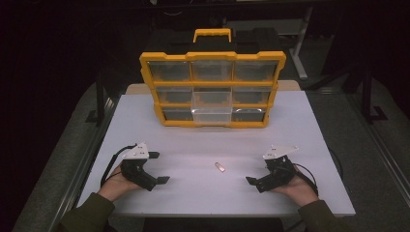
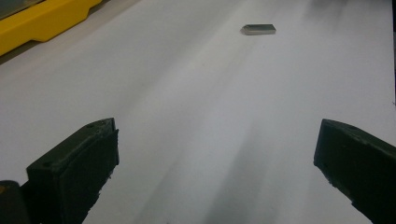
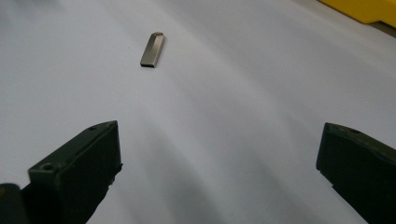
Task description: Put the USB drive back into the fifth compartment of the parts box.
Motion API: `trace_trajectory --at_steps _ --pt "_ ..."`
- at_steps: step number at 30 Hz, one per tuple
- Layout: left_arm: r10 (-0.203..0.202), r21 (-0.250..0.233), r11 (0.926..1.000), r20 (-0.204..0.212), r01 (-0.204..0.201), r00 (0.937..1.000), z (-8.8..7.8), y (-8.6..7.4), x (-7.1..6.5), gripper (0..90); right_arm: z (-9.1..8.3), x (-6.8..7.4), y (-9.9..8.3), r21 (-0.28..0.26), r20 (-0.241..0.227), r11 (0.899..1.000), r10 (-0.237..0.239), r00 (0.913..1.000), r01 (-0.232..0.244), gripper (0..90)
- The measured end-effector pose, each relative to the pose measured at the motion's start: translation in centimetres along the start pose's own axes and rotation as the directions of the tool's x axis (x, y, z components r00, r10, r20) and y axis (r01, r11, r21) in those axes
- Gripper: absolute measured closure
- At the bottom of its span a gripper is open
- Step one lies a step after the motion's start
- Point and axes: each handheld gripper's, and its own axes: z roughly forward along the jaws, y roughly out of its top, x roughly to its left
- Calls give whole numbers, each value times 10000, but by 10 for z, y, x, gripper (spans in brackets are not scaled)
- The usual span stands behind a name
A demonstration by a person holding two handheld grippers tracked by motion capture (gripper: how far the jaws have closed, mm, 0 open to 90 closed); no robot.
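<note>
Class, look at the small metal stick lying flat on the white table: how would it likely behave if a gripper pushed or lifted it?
The metal stick looks flat and thin, so it would probably slide, not roll. Its smooth, shiny finish suggests it may slip between pads. It appears rigid and likely light.

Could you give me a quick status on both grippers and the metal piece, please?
Left gripper open, right gripper open, both empty. Small metal piece flat on table between them. Path clear.

The yellow organizer (image 2: 42, 21) is cut off at the frame's corner in both gripper views.
</note>
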Motion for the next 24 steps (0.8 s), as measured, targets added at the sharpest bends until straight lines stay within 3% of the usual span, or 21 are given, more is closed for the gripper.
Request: trace_trajectory --at_steps 24 --pt "-88 -87 9999 113 89 9999 1 0 0 0 5 7 16 139 -351 9996 -241 9991 246 0"
